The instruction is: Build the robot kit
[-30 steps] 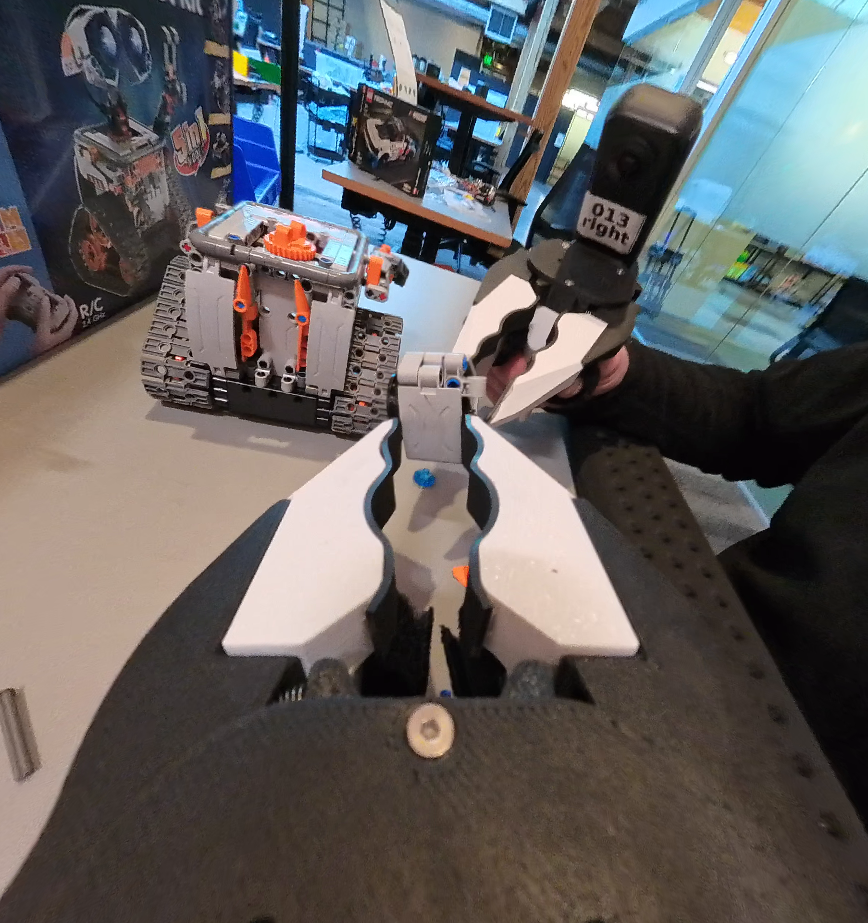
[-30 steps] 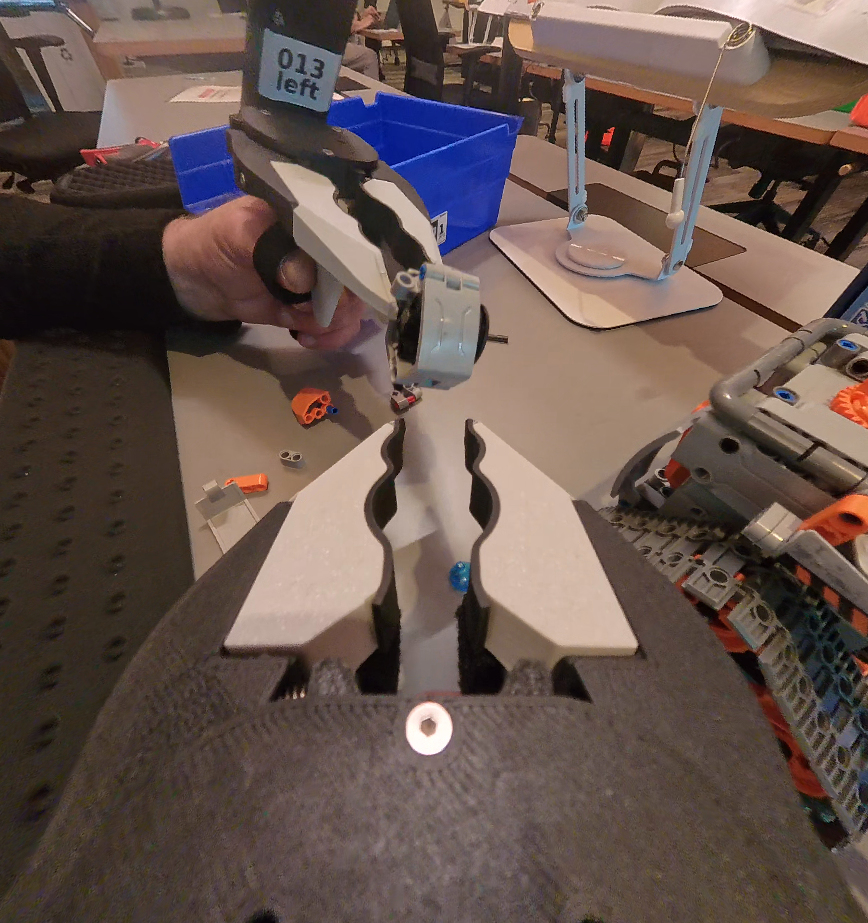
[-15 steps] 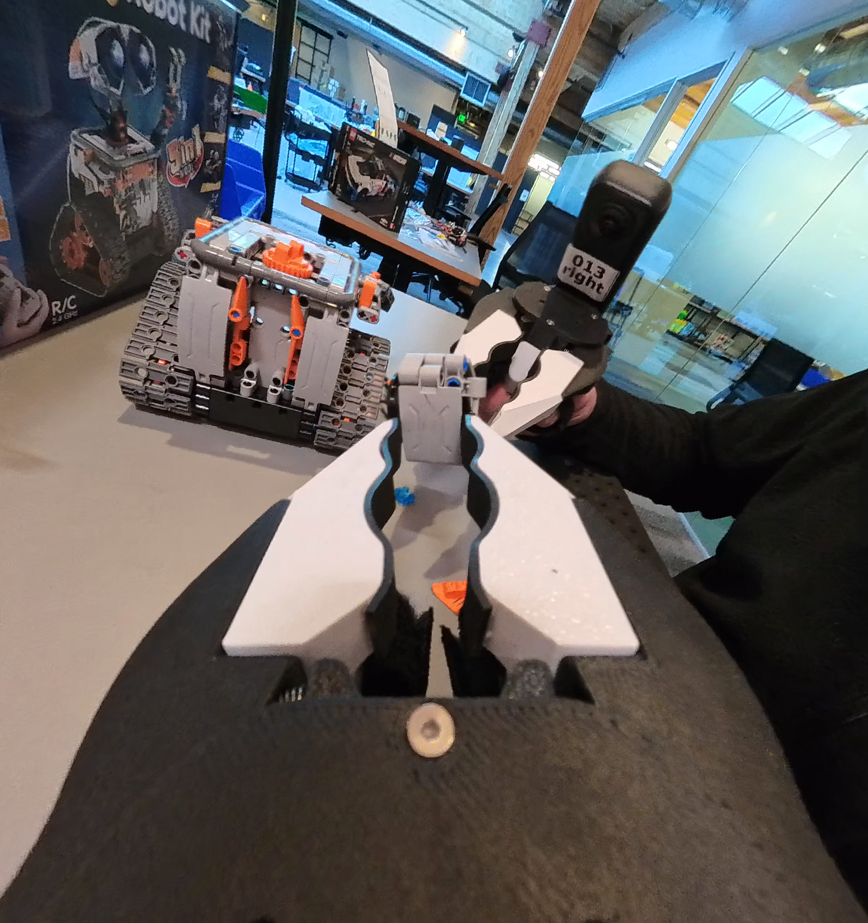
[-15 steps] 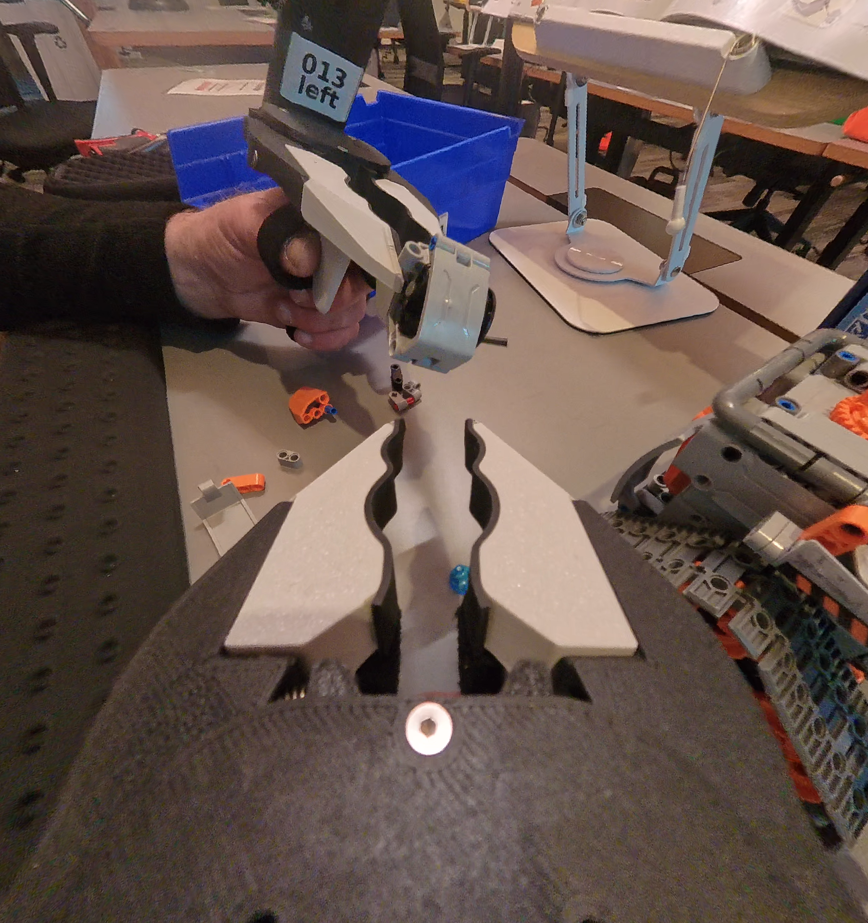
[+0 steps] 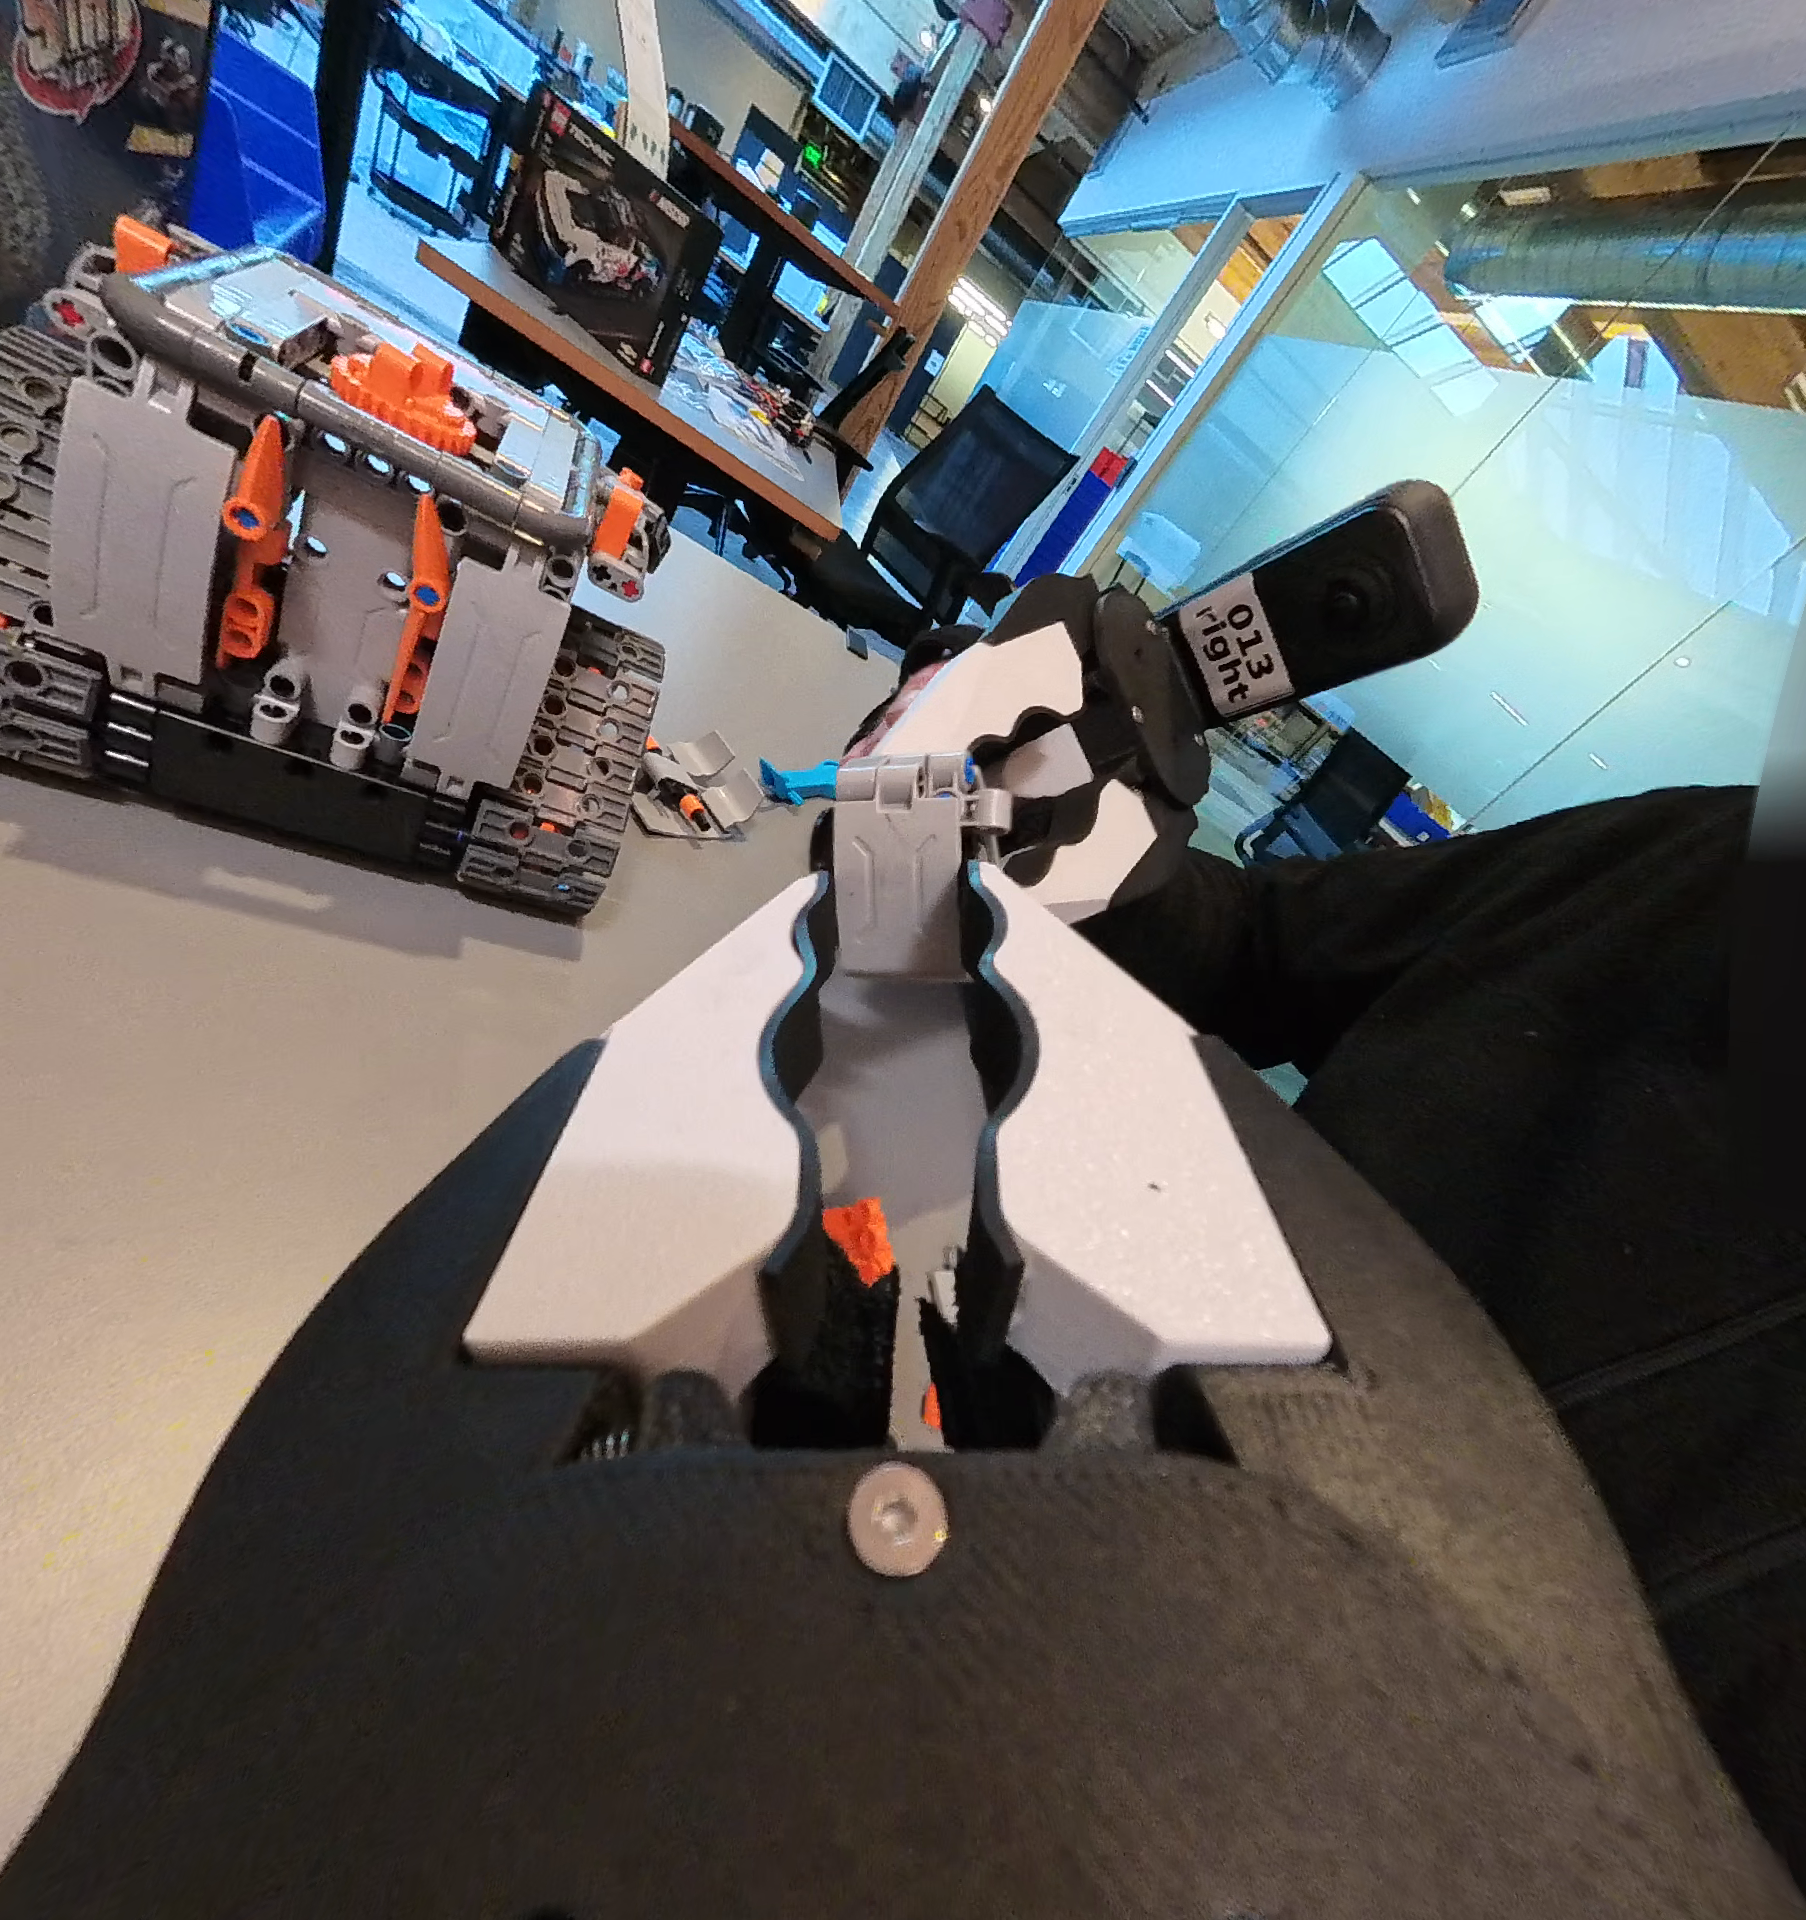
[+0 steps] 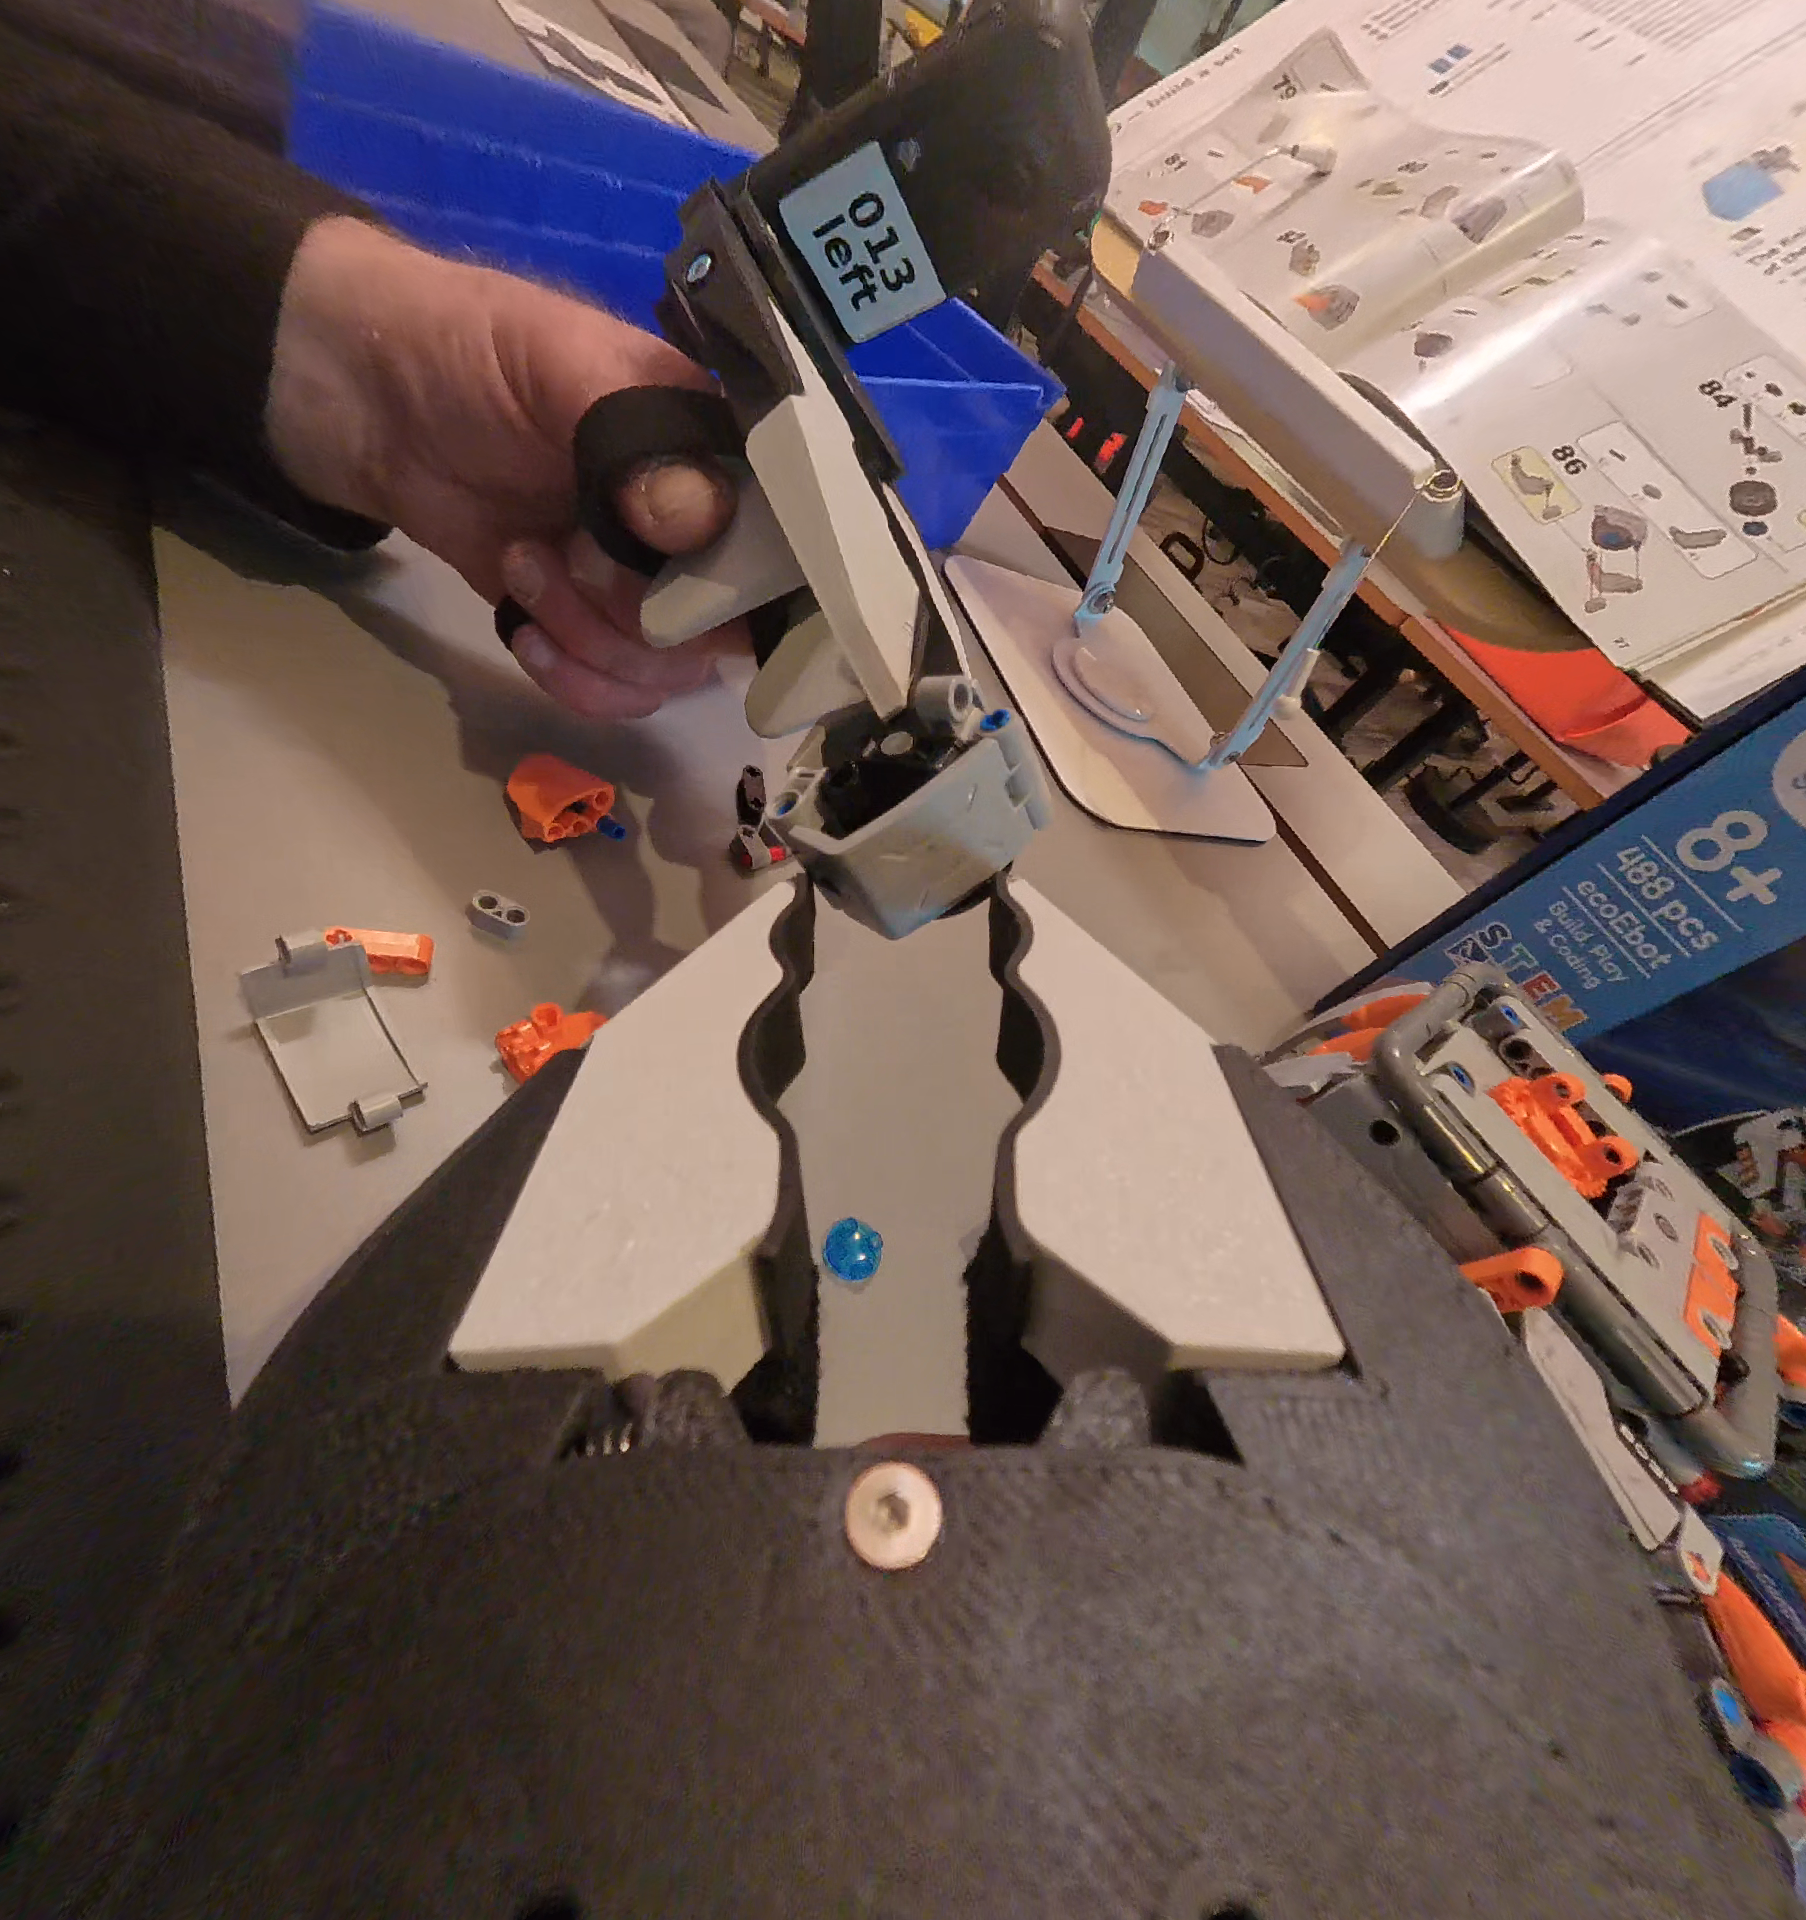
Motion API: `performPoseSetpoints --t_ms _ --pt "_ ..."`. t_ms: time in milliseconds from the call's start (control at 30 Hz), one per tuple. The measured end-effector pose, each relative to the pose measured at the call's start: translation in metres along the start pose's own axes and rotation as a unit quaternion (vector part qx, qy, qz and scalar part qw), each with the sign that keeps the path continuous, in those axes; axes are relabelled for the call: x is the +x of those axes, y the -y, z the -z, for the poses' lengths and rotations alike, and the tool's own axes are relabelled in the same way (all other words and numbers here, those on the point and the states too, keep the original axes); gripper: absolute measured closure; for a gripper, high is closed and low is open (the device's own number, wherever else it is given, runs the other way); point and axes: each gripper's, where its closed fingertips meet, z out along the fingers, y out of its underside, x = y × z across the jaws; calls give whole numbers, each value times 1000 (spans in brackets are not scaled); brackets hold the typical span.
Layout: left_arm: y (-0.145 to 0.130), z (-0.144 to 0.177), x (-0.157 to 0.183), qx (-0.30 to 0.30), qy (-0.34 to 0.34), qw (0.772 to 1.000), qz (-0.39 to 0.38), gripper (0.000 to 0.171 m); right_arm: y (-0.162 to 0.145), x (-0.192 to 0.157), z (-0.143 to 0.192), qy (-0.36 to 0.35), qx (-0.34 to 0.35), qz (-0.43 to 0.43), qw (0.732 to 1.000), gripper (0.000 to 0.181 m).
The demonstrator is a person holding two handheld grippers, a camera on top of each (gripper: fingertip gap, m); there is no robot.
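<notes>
My left gripper is shut on a grey brick-built sub-assembly and holds it above the table. In the right wrist view the left gripper points downward, and the assembly hangs from its tips with its open black-filled side up. My right gripper is open, and its fingertips flank the lower end of the assembly. I cannot tell whether they touch it. In the left wrist view the right gripper sits just behind the assembly. A grey and orange tracked robot model stands on the table and also shows in the right wrist view.
Loose parts lie on the table: a blue round stud, orange pieces, a grey panel, a small grey connector. A blue bin, a stand with an instruction booklet and a blue box stand behind. The tips of both grippers are at nearly the same place.
Both grippers have rolled and tilted. The left gripper has turned the assembly downward. The right gripper has closed the distance, so its tips now flank the assembly.
</notes>
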Motion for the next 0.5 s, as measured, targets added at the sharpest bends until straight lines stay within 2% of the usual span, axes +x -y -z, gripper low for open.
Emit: performPoseSetpoints --t_ms 200,500 --pt "0 -2 -4 -9 18 1000 -4 150 -3 1 0 13 -3 -32 999 153" --pt "11 -11 -3 -4 21 1000 8 147 0 4 5 72 37 -164 983 155"
